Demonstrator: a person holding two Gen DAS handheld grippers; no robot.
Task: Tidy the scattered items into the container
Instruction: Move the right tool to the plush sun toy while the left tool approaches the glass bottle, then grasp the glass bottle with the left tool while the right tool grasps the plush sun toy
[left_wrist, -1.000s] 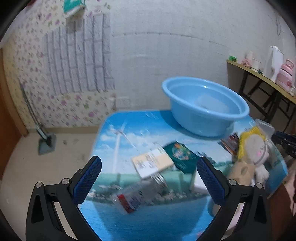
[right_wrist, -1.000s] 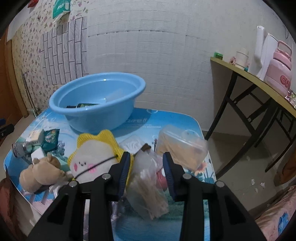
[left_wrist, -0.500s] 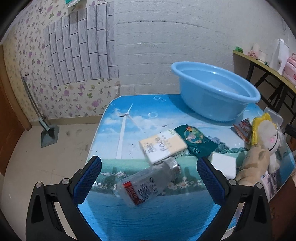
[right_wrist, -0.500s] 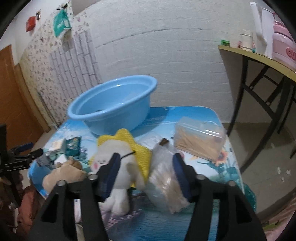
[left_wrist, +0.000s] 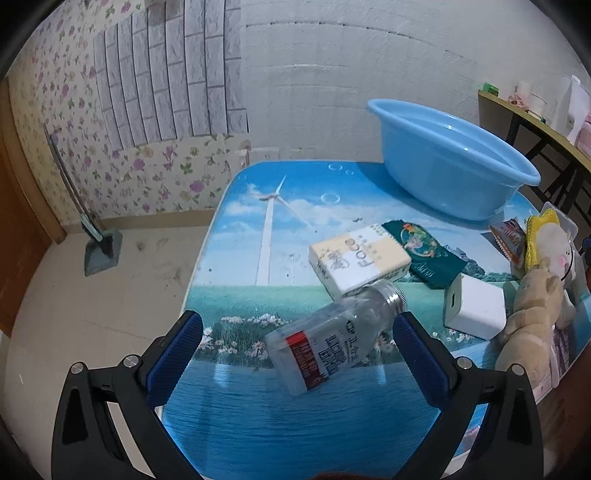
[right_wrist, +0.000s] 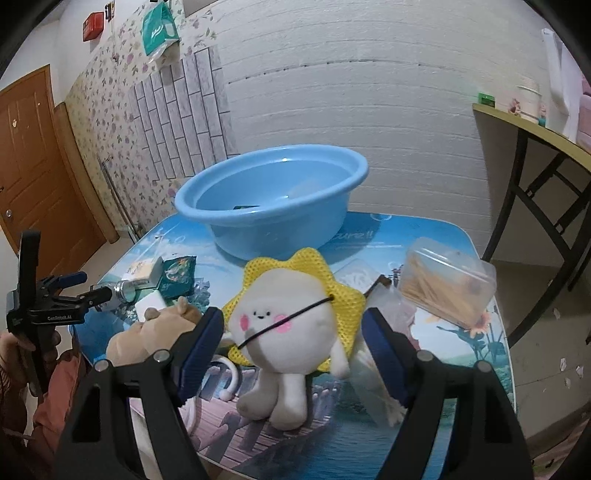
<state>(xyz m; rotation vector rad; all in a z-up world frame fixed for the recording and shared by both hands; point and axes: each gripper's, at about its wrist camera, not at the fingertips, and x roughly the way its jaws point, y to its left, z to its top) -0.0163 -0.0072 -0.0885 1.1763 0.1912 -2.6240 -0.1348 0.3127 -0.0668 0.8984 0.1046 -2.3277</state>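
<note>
My right claw (right_wrist: 293, 341) is partway wide and its jaws are opening; the white plush with the yellow mesh collar (right_wrist: 286, 321) sits between the 2 blue pads, and neither pad presses on it, with a sliver of gap showing at each side. The plush lies on the printed tabletop (right_wrist: 436, 236), legs toward me. Just right of the right pad is a crinkled clear bag (right_wrist: 384, 306), and beyond it a clear plastic box of tan sticks (right_wrist: 443, 284). To the left of the left pad, a tan plush (right_wrist: 155, 328) lies touching the white one's side. My left claw (left_wrist: 297, 334) is spread wide with nothing gripped; the clear bottle with the red label (left_wrist: 332, 341) lies on its side between the 2 pads, its metal-threaded neck close to the right pad, though I cannot tell if they touch. Past the bottle, a cream tissue pack (left_wrist: 358, 258) rests against its neck end, a dark green packet (left_wrist: 421, 254) is tucked beside that, and a white cube-shaped charger (left_wrist: 474, 312) stands just right of the bottle. The blue basin (right_wrist: 273, 199) stands at the far side of the table, behind the white plush; a dark green item lies inside it.
</note>
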